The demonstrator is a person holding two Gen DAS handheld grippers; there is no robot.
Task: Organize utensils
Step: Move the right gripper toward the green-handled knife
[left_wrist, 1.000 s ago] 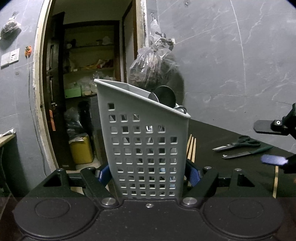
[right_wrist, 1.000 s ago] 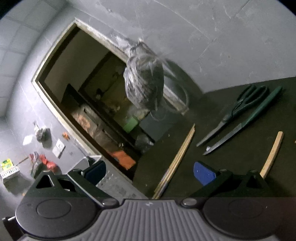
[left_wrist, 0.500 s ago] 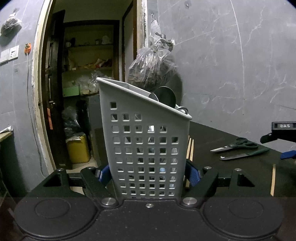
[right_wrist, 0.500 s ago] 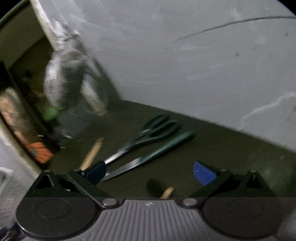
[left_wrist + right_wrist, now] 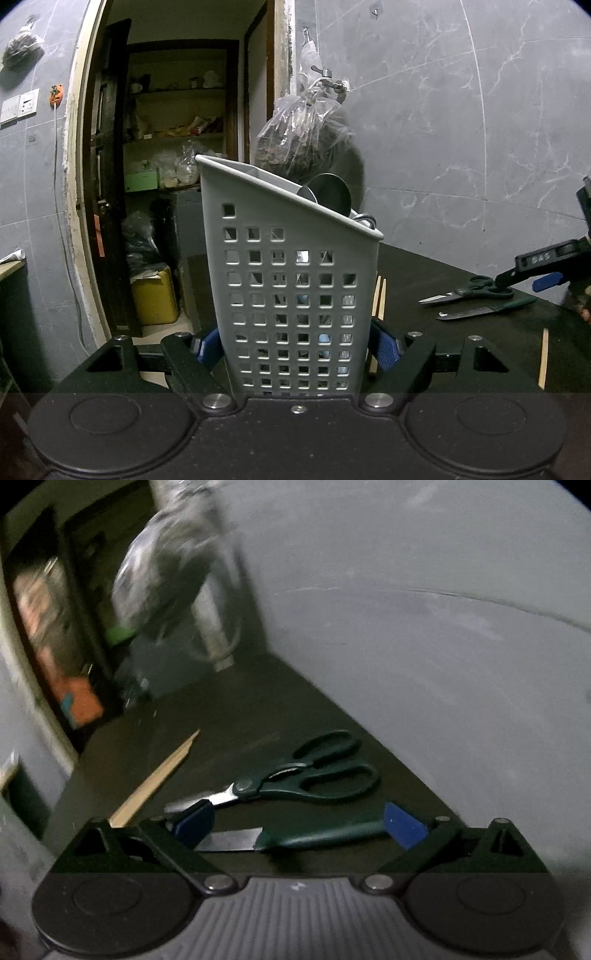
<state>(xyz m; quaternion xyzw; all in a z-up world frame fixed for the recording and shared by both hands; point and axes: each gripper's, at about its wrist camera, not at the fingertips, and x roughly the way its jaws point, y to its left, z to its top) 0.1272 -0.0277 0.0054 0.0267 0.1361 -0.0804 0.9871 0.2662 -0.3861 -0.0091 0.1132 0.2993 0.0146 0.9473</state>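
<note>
My left gripper (image 5: 297,347) is shut on a grey perforated utensil holder (image 5: 295,280) and holds it upright on the dark table; a metal ladle and other utensils stick out of its top. My right gripper (image 5: 299,823) is open and low over a green-handled knife (image 5: 295,836), whose blade and handle lie between the blue pads. Green-handled scissors (image 5: 299,781) lie just beyond the knife. In the left wrist view the right gripper (image 5: 543,269) hovers over the scissors (image 5: 469,293) and knife (image 5: 484,310).
A wooden stick (image 5: 155,779) lies left of the scissors; chopsticks (image 5: 380,299) lie behind the holder and another stick (image 5: 543,356) at right. A plastic bag (image 5: 303,144) hangs on the grey wall. An open doorway (image 5: 166,184) is at left.
My right gripper has swung right and down from the doorway side to sit over the knife and scissors. The left gripper and holder have barely moved.
</note>
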